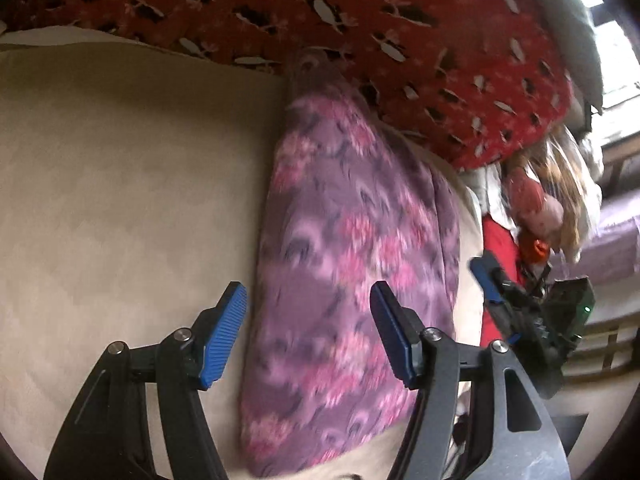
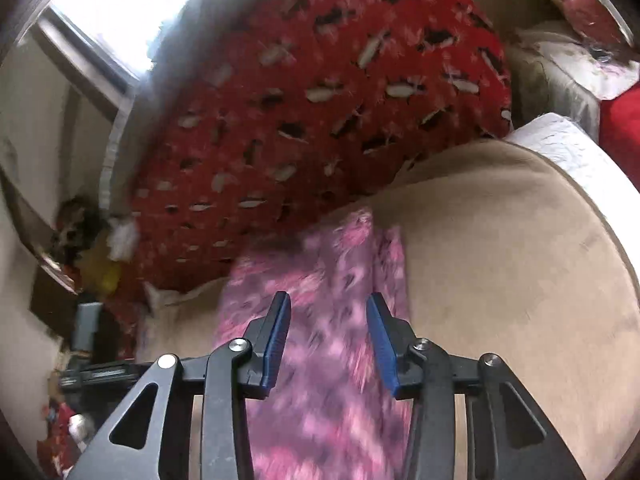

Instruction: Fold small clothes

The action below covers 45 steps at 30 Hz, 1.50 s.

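Across the beige cushion (image 1: 120,184), wide bare room lies to one side of the folded pink-and-purple garment (image 1: 352,264). Its long axis runs from the tools to the red patterned pillow (image 1: 360,40) — far end touching it. Left tool (image 1: 308,332) gapes empty; right tool (image 2: 328,344) stands half spread above the cloth — nothing gripped.

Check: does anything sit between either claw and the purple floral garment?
Nothing visible does. The purple floral garment lies on the beige cushion, directly under the open left claw and the open right claw.
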{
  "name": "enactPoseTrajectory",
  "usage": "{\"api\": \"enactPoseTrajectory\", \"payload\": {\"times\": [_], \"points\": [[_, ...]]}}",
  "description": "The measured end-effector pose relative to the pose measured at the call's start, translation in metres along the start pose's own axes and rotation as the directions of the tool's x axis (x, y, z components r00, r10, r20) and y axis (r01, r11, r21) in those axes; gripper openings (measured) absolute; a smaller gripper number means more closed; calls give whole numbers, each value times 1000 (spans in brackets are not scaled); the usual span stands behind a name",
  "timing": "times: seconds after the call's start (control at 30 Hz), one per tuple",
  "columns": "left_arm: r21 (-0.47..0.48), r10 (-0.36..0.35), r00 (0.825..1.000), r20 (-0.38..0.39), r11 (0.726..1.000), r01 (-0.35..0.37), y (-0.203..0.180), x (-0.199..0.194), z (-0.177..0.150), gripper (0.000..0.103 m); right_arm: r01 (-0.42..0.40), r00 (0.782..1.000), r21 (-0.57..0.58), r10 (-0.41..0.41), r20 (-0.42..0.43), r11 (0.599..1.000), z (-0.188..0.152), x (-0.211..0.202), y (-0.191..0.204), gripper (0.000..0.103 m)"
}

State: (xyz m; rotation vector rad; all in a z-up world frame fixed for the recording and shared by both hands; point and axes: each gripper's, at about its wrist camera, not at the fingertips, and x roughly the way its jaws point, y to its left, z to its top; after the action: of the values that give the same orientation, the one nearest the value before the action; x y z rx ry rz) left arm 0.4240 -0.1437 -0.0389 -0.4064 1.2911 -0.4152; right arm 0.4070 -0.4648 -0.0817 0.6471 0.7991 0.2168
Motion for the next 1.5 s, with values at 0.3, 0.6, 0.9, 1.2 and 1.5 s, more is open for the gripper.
{"api": "enactPoseTrajectory", "payload": {"times": [0.3,0.6,0.9,1.2,1.5], "points": [[-10,71,996,54,997,-71,0,31,22,63,31,992,-110,-17,122,994,4,13,6,5],[91,206,968,142,971,-220,-13,6,-13,64,26,993,-90,-16,115,996,-17,-10,-2,14],[115,306,937,168,938,-327,-13,12,-46,66,102,992,-209,-115,-50,973,-54,-2,6,19],[124,336,928,163,926,-357,-17,10,-56,66,115,985,-324,-150,-83,939,-90,-10,13,18],[76,212,964,159,971,-226,-19,-16,-18,66,31,999,-108,-27,37,994,-11,-29,6,24]]}}
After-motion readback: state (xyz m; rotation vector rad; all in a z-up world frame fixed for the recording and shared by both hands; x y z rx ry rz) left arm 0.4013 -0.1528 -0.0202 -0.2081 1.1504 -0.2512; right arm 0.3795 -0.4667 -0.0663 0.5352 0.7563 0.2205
